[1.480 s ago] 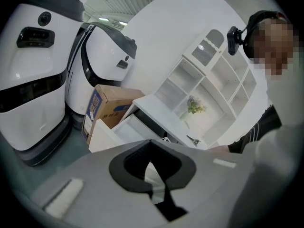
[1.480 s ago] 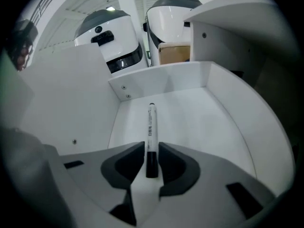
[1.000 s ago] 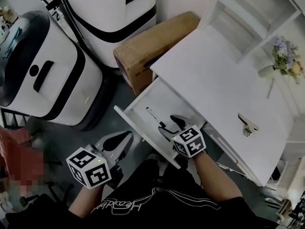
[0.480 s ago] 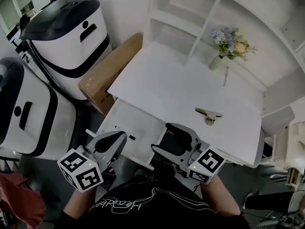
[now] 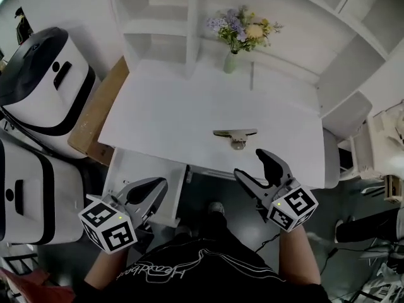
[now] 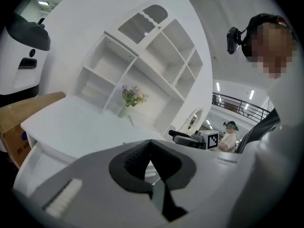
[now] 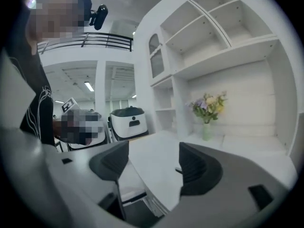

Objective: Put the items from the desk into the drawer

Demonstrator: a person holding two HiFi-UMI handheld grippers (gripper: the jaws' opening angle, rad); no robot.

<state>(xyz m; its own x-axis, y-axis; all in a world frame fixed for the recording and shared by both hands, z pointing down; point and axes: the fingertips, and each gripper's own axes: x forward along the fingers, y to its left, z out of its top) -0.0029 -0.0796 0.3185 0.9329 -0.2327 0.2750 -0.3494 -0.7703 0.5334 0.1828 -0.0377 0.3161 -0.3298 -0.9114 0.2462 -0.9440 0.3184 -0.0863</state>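
**Head view.** I look steeply down on a white desk [image 5: 164,106]. One metal clip [image 5: 235,136] lies flat on it, near the front edge, and is the only loose item I can see left to put away. A vase of flowers [image 5: 243,33] stands well behind it by the shelves. The drawer [image 5: 136,166] is pulled out below the desk's left front. My right gripper [image 5: 252,166] hangs just in front of the clip and off the desk edge. Its fingers are spread wide and hold nothing. My left gripper [image 5: 151,191] sits over the drawer's front with its fingers together, also empty.

**Left gripper view.** My left gripper [image 6: 151,142] shows its two dark pads pressed shut with nothing between them. Beyond are the desk [image 6: 71,122] and the vase [image 6: 130,99].

**Right gripper view.** My right gripper [image 7: 149,163] shows a broad gap between the pads, and only the bare desk [image 7: 156,148] shows through it. A small dark edge beside the right pad may be the clip; I cannot be sure.

**Risks, as I judge them.**
- The clip is low and flat on a smooth top, so a shallow approach could push it along instead of gripping it.
- It lies near the front edge, so a nudge toward me could send it to the floor.
- The drawer is off to the left, so a weak pinch could drop the clip on the way across.
- My left gripper over the drawer could block the drop.
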